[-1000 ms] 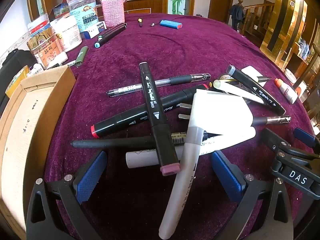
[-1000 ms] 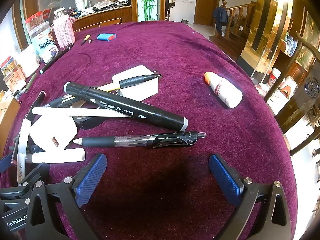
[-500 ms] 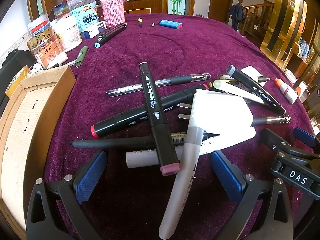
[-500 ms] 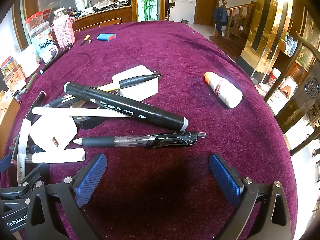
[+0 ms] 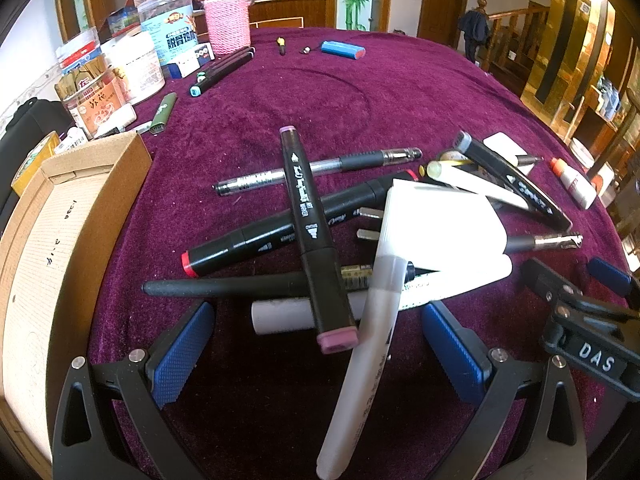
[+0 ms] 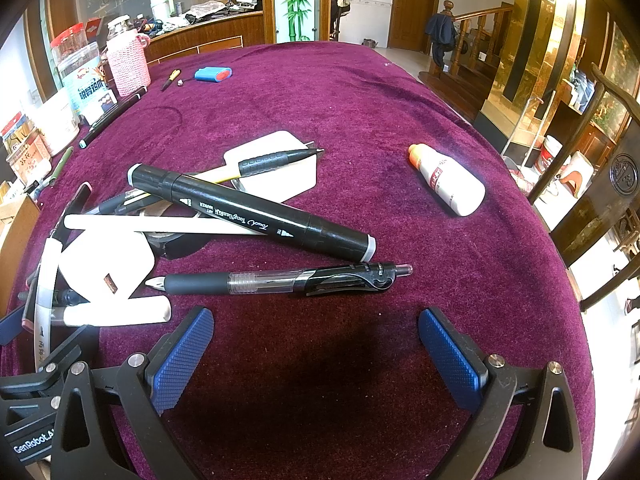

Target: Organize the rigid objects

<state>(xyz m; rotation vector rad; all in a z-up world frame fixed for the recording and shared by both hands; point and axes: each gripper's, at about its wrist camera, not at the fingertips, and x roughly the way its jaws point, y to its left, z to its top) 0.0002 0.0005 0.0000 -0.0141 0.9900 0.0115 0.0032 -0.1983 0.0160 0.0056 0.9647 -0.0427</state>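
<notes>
Left wrist view: left gripper [image 5: 316,348] spread wide and empty over the pink-capped marker [image 5: 316,240]; right gripper [image 6: 316,352] likewise agape; best grab that top marker mid-barrel

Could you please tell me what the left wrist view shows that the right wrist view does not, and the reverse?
Only the left wrist view shows the black marker with pink end caps lying across the red-capped black marker, and the inside of the brown cardboard box. Only the right wrist view shows the whole black retractable gel pen and the right gripper's open jaws. Both show the white plug adapter, the white glue bottle with orange cap and the purple velvet tablecloth.
</notes>
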